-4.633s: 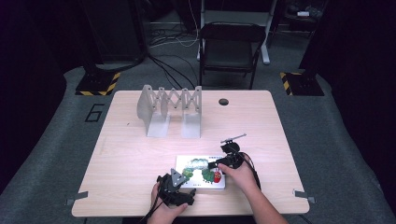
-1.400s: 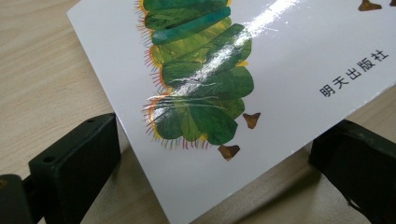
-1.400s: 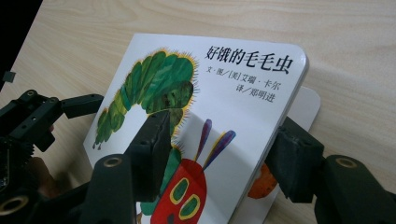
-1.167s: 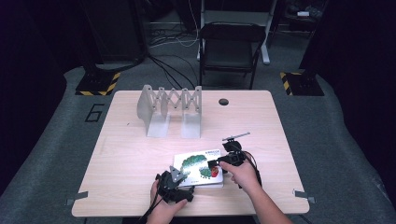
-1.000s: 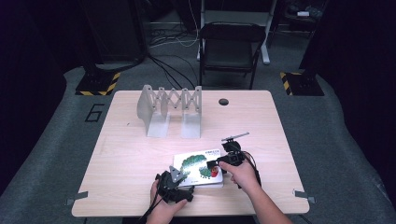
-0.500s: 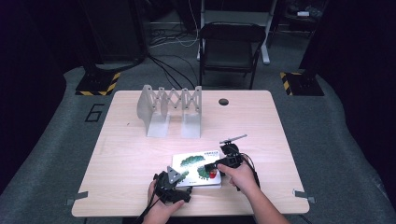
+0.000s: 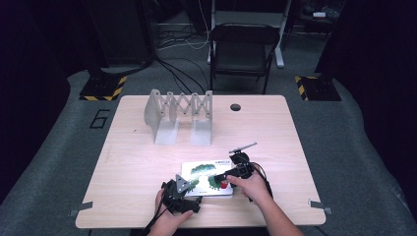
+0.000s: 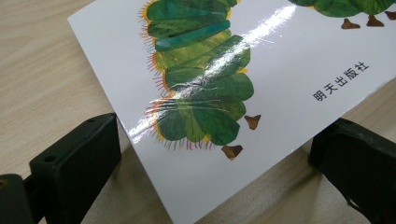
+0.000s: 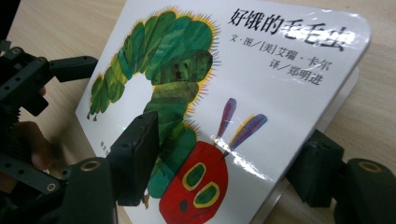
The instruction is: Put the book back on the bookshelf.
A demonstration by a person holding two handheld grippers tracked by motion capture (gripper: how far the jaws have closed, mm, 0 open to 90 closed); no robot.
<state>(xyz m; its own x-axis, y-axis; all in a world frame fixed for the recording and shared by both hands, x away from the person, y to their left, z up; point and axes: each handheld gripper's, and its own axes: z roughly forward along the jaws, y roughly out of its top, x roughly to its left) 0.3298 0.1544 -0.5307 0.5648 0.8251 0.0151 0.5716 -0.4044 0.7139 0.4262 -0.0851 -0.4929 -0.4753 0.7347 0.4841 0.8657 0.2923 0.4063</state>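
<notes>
One picture book (image 7: pixel 206 176) is lying near the front edge of the table (image 7: pixel 137 162), a little right of the middle. Its white cover is showing a green caterpillar with a red face and Chinese lettering. From the high view the cover art is too small to read; the hands are covering part of its front edge.

Two pairs of tongs are working at the book. The left tongs (image 7: pixel 181 191) are sitting at the book's front left corner, and in the left gripper view (image 8: pixel 205 154) that corner is lying between both black jaws, which are standing wide apart with bare wood showing on each side, so they are open. The corner itself is cut off at the bottom of that view. The right tongs (image 7: pixel 231 173) are reaching over the book's right portion. In the right gripper view (image 9: pixel 219 177) one jaw is lying over the cover beside the red face and the other is sitting at the book's edge; whether they are actually pinching the book I cannot tell.

One grey folding rack (image 7: pixel 179 115) is standing towards the back edge, well apart from the book. One dark round hole (image 7: pixel 235 106) is showing near the back edge, right of the rack.
</notes>
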